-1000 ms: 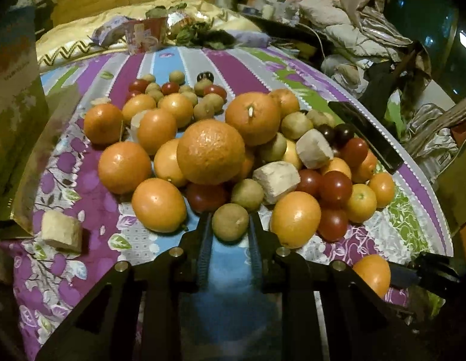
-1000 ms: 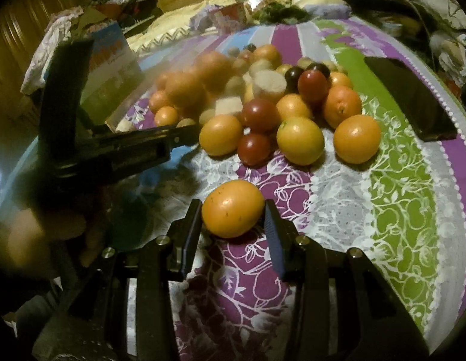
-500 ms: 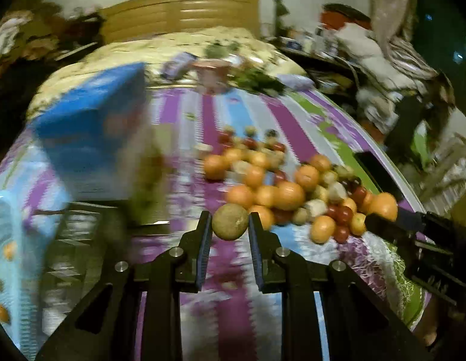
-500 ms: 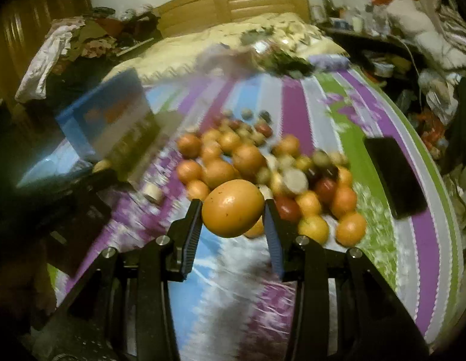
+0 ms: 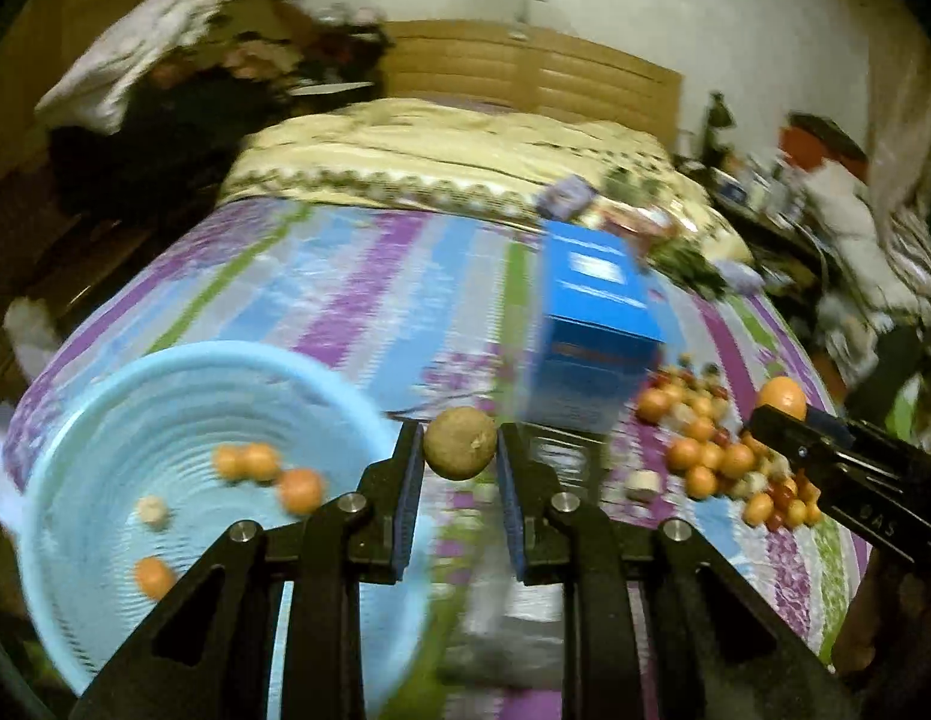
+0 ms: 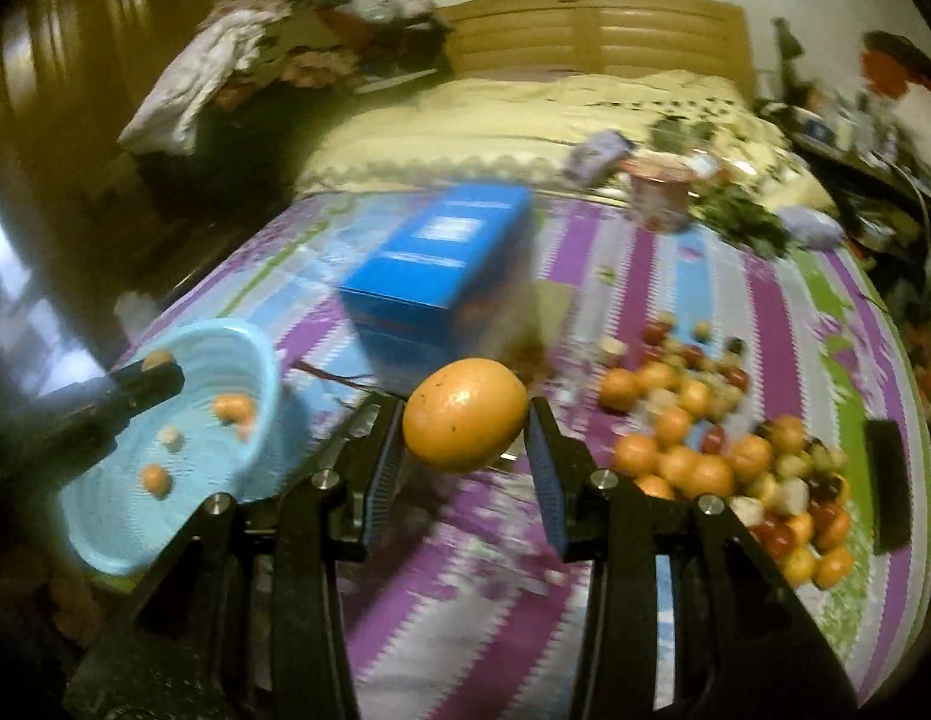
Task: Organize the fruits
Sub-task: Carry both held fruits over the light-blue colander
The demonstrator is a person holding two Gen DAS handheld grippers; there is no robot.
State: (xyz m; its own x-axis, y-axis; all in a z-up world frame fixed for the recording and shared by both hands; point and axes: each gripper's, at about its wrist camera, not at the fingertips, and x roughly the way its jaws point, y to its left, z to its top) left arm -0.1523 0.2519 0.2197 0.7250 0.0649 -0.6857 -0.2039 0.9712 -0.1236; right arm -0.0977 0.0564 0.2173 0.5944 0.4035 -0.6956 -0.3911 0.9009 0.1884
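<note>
A small brown fruit (image 5: 459, 443) is being pinched tight by the left gripper (image 5: 458, 447) just beside the blue bowl (image 5: 183, 372), and an orange (image 6: 464, 422) is being clamped by the right gripper (image 6: 465, 429) above the striped bedspread (image 6: 657, 276), kinda blurry.

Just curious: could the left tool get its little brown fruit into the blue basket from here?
Probably yes: the left tool grips the brown fruit beside the blue basket, with nothing between them.
</note>
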